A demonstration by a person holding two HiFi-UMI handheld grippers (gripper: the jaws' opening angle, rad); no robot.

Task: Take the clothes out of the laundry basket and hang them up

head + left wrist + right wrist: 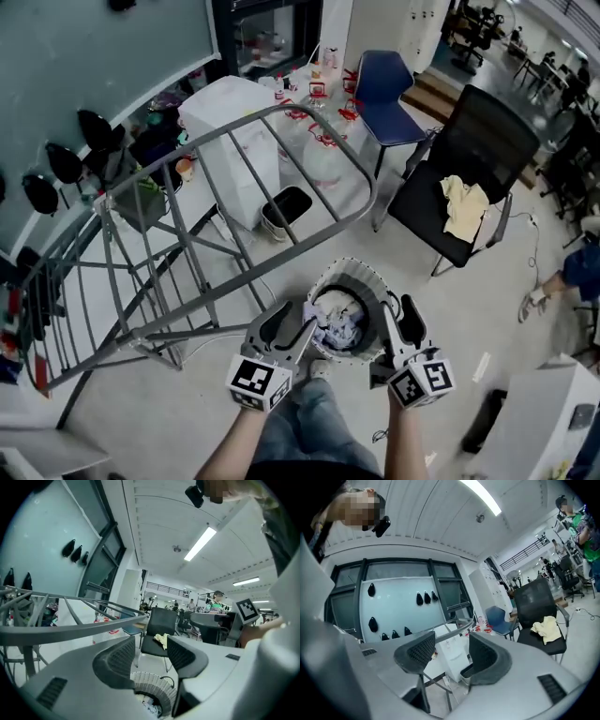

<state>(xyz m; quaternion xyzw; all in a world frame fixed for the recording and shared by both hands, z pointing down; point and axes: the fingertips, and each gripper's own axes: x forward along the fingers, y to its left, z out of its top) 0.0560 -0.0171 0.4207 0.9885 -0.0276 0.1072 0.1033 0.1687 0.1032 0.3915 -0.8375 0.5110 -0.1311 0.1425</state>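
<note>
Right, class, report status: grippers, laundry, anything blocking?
Left gripper, right gripper open, empty. Clothes in laundry basket, none on drying rack. Nothing blocks the basket.

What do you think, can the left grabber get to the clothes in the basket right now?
Probably yes. The left gripper hangs near the laundry basket, jaws apart and empty. The clothes lie in its open top, uncovered, and the drying rack stands off to one side.
</note>
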